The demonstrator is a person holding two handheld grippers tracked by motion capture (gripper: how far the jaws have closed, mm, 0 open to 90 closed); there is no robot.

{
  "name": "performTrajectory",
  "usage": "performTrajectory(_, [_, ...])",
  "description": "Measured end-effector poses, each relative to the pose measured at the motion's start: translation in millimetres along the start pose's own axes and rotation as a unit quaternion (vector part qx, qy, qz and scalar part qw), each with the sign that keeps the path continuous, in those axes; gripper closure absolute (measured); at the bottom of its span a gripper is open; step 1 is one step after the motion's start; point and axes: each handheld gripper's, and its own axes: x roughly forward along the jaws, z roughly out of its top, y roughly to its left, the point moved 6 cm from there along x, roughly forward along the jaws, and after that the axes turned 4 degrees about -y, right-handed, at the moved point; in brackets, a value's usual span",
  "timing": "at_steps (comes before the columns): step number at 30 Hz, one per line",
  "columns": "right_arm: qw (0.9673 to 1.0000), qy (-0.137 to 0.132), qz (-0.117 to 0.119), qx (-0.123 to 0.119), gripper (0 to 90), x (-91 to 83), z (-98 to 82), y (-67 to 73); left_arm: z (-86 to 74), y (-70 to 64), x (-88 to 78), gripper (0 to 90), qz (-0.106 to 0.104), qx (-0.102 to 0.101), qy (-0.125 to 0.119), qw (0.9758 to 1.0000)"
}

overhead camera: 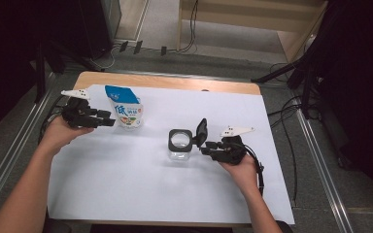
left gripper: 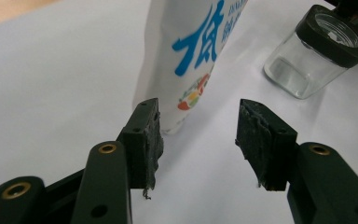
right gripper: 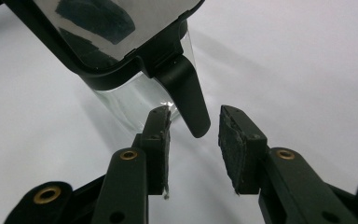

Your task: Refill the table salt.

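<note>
We start at the jaws of our left gripper [left gripper: 199, 140]: they stand spread, nothing between the pads, with the base of the white pouch [left gripper: 191, 56] just ahead of them and not yet touched. The pouch stands upright near the far left of the bench [overhead camera: 126, 194], on its white sheet, with our left hand [overhead camera: 58, 136] level beside it.

Our right gripper [right gripper: 193, 140] also has its jaws spread. The black latch tab [right gripper: 189, 93] of the glass jar [overhead camera: 179, 145] hangs into the gap between them; from the right gripper view it seems to rest against one pad, though we cannot be sure of contact. The jar sits mid-bench with its hinged lid [overhead camera: 201, 131] swung up, mouth open.

We judge the step in hand to be reaching for the pouch while the right side steadies the open jar. Next, the left jaws need to advance around the pouch, close on it firmly, then carry it toward the jar mouth.
</note>
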Motion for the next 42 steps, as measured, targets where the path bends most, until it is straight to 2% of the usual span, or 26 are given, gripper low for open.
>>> performTrajectory(5, [1.0000, -0.001, 0.001, 0.000, 64.3, -0.8, -0.1, -0.3, 12.9, 5.6, -6.6, 53.1, -0.013, 0.003, -0.018, 0.9998])
performTrajectory(15, [1.0000, 0.001, 0.001, 0.004, 64.2, -1.1, -1.0, -0.5, 35.7, 8.7, -5.8, 56.4, -0.017, 0.031, -0.009, 0.9993])
performTrajectory(21, [1.0000, 0.004, 0.001, 0.007, 64.0, -1.8, -3.1, -0.2, 48.3, 7.5, -1.1, 63.9, -0.017, 0.051, -0.012, 0.9985])
performTrajectory(24, [1.0000, 0.004, 0.000, 0.007, 63.9, -2.1, -4.3, 0.3, 50.0, 8.2, 0.3, 67.0, -0.026, 0.050, -0.023, 0.9981])
performTrajectory(32, [0.9999, 0.006, -0.001, 0.011, 63.7, -2.5, -6.6, 0.4, 51.8, 8.6, 4.0, 73.9, -0.032, 0.062, -0.032, 0.9971])
performTrajectory(37, [0.9999, 0.008, -0.001, 0.009, 63.7, -1.1, -7.3, 0.6, 52.5, 6.6, 3.7, 82.4, -0.026, 0.068, -0.025, 0.9970])
performTrajectory(39, [0.9999, 0.009, 0.000, 0.009, 63.7, -0.4, -7.2, 0.9, 52.4, 4.1, 3.5, 86.9, -0.033, 0.067, -0.018, 0.9970])
performTrajectory(42, [0.9999, 0.007, 0.000, 0.007, 63.7, 0.6, -6.8, 0.6, 52.9, 0.7, 3.0, 88.6, -0.037, 0.054, -0.006, 0.9979])
